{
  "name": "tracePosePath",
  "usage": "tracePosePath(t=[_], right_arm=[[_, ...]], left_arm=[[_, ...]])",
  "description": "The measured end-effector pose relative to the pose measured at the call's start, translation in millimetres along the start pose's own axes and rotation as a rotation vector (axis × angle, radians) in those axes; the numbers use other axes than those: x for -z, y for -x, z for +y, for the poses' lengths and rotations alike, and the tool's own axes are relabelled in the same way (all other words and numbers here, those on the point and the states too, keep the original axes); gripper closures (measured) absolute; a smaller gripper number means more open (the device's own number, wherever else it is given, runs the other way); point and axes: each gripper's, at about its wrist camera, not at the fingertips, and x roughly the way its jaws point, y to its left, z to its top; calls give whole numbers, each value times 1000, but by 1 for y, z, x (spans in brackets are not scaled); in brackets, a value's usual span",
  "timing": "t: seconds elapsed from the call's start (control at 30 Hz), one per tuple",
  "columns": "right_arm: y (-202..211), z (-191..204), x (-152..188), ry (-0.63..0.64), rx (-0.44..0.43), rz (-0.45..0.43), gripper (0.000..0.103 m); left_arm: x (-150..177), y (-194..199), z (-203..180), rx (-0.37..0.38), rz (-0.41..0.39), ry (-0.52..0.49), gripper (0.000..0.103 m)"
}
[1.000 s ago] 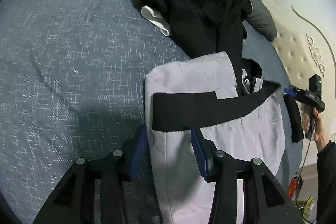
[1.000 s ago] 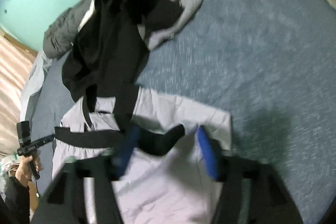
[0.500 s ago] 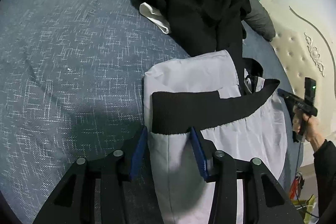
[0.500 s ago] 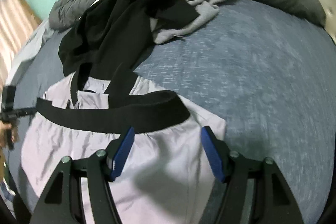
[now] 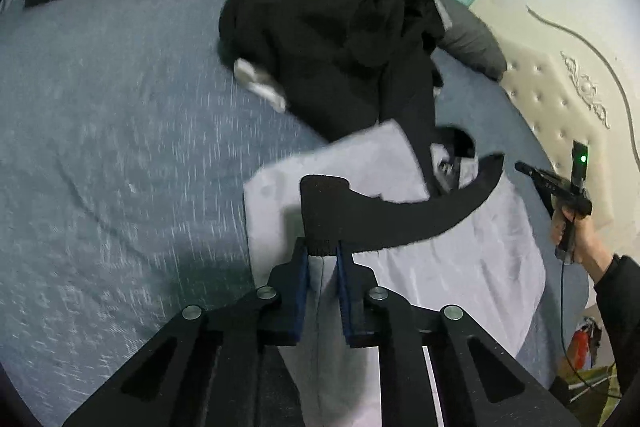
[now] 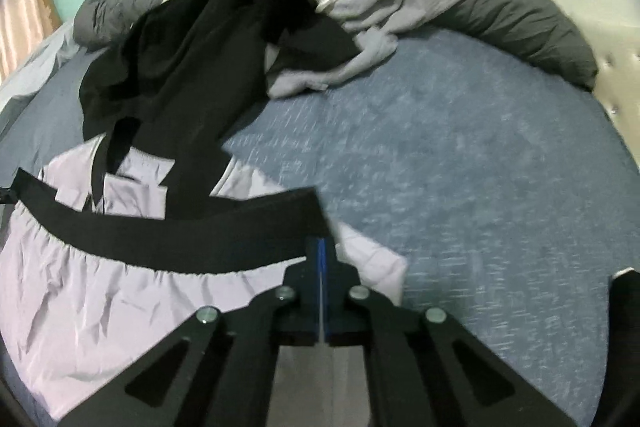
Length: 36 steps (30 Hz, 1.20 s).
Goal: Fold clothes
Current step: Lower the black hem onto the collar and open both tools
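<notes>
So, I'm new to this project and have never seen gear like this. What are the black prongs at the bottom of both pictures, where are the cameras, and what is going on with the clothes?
There is no robot here. A person holds a handheld gripper in each hand, and each carries a wide-angle camera looking forward along its two fingers, so the black prongs are the tool itself.

In the left camera's picture, the left gripper is shut on one end of the black waistband of a pale lilac garment. At the right edge you see the person's other hand holding the second tool.

In the right camera's picture, the right gripper is shut on the other end of that waistband.

The garment lies on a blue bed cover. Behind it sits a heap of unfolded clothes, black, white and grey, in front of a dark grey duvet.
</notes>
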Motion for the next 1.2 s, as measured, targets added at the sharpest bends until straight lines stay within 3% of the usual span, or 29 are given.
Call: tracePosePath(t=[0.13,0.23,0.3,0.37,0.4,0.43,0.47,0.67,0.73,0.77,0.83,0.9,1.2], right_arm=[[16,-22,-12,-67,16,-21,103],[4,-29,-15,-123,-134,88,103],[-3,-23,-13,-104,-164,113,101],[-9,-16,-11,-85,-178,119,84],[-13,-13,-9,-83,-180,113,62],[-17,-11,-8,-81,-176,115,50],[-22,-10,-7,-78,-169,120,50],[-40,-3,-7,-50,-135,91,50],[-40,1,-10,-29,-131,60,73],[-41,3,-10,-16,-122,55,75],[-42,7,-10,5,-110,60,91],[-37,7,-8,17,-109,53,96],[15,-6,-25,-6,-39,-108,98]], left_arm=[[-10,7,-7,-6,-21,-13,90],[-17,13,-12,-10,-36,-22,90],[-22,17,-16,-12,-46,-29,90],[-21,16,-15,-16,-47,-29,90],[-20,14,-13,-17,-44,-27,90],[-18,13,-12,-19,-41,-25,90],[-17,11,-10,-21,-38,-24,90],[-12,2,-1,-23,-28,-18,90],[-10,0,1,-24,-31,-13,90],[-10,0,2,-23,-32,-9,90],[-9,1,2,-22,-35,-8,90],[-7,4,1,-21,-38,-9,90],[-20,38,-11,-23,-106,-19,90]])
